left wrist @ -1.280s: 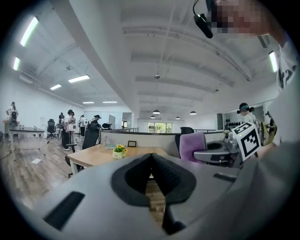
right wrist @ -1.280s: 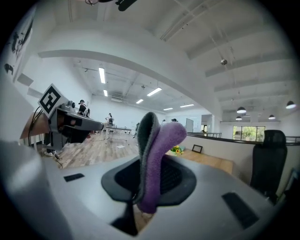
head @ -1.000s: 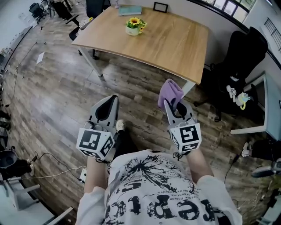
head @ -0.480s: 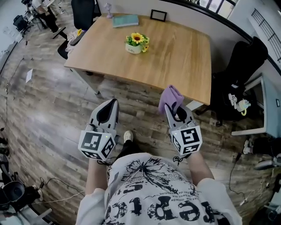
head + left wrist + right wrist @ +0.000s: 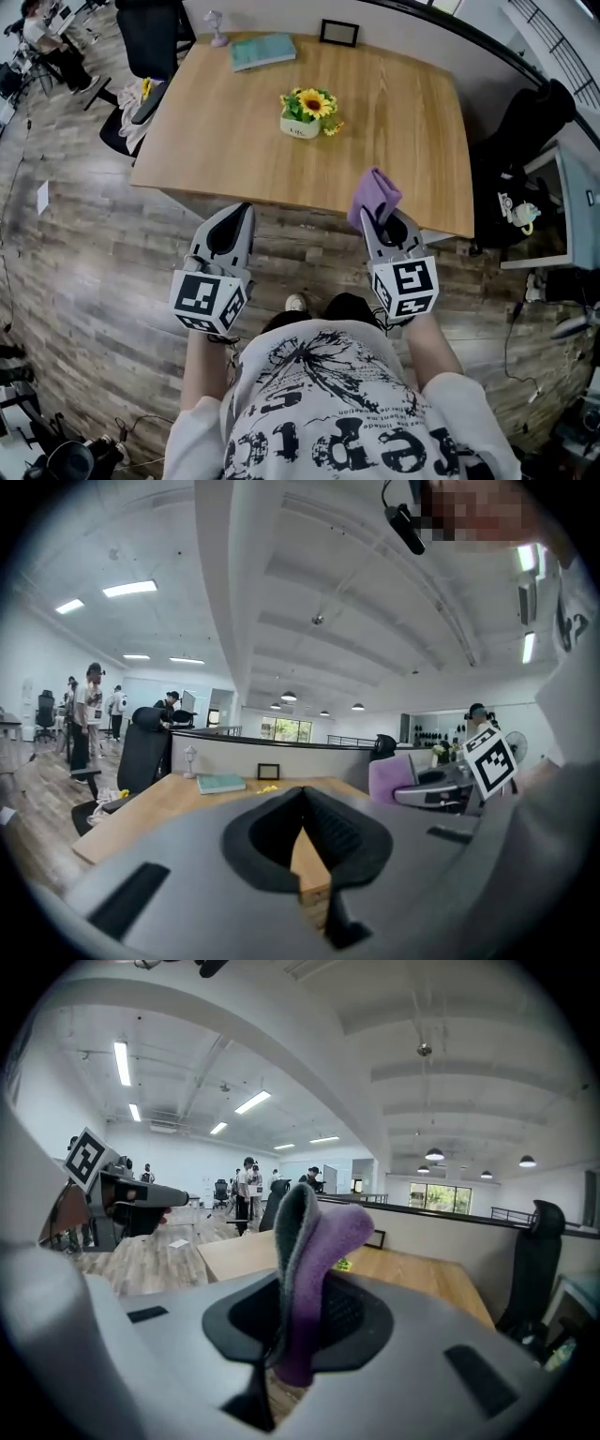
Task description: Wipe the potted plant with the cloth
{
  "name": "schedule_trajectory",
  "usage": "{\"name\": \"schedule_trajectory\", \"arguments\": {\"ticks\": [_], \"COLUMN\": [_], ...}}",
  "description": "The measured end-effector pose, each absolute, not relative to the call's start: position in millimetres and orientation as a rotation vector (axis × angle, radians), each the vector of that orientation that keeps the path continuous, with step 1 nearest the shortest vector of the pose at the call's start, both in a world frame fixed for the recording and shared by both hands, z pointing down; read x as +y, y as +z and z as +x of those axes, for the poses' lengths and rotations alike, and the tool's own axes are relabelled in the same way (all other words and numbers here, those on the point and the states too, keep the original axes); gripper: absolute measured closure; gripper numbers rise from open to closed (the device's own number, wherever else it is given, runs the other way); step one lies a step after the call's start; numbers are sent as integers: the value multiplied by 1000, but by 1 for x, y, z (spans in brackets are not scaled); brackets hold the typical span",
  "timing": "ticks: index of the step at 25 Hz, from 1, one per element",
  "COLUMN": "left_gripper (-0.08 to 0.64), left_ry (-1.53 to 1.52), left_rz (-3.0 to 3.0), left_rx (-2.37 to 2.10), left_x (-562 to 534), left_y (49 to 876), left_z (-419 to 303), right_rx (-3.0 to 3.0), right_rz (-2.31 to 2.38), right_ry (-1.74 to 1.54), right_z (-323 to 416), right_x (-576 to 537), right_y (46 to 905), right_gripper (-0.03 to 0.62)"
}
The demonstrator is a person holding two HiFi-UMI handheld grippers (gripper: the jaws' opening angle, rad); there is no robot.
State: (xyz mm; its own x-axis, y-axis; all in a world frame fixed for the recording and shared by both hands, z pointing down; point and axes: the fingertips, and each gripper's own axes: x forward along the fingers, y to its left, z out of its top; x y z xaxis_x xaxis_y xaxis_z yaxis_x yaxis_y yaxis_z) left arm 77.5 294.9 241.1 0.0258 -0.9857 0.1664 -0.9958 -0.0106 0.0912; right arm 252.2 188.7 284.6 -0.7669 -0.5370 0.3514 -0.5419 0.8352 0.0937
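Observation:
A small white pot with yellow sunflowers, the potted plant (image 5: 310,113), stands on the wooden table (image 5: 225,150) toward its far middle. My right gripper (image 5: 380,218) is shut on a folded purple cloth (image 5: 374,196), which sticks up from the jaws (image 5: 312,1269) at the table's near edge. My left gripper (image 5: 232,223) is shut with nothing in it, just short of the near edge. In the left gripper view its jaws (image 5: 302,803) meet at the tips, and the cloth (image 5: 390,778) shows at the right. Both grippers are well short of the plant.
On the table's far side lie a teal book (image 5: 263,51), a small black picture frame (image 5: 338,33) and a little white figurine (image 5: 217,27). Black office chairs stand at the left (image 5: 141,37) and right (image 5: 525,131). People stand far off in the room (image 5: 89,714).
Both grippers have moved forward over the wooden floor up to the table's near edge. The plant now lies closer in the head view. The cloth stays in the right gripper.

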Motion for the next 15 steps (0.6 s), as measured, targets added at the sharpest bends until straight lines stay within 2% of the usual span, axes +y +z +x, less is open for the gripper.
{"name": "schedule_trajectory", "arguments": {"ticks": [15], "left_gripper": [557], "left_ry": [213], "left_rz": [2185], "left_rx": [-1833], "left_x": [150], "left_y": [318], "left_z": [3], "right_rx": [-2459], "right_rz": [959], "right_ry": [129], "right_z": [193], "right_x": [41], "right_y": [353], "right_gripper": [520]}}
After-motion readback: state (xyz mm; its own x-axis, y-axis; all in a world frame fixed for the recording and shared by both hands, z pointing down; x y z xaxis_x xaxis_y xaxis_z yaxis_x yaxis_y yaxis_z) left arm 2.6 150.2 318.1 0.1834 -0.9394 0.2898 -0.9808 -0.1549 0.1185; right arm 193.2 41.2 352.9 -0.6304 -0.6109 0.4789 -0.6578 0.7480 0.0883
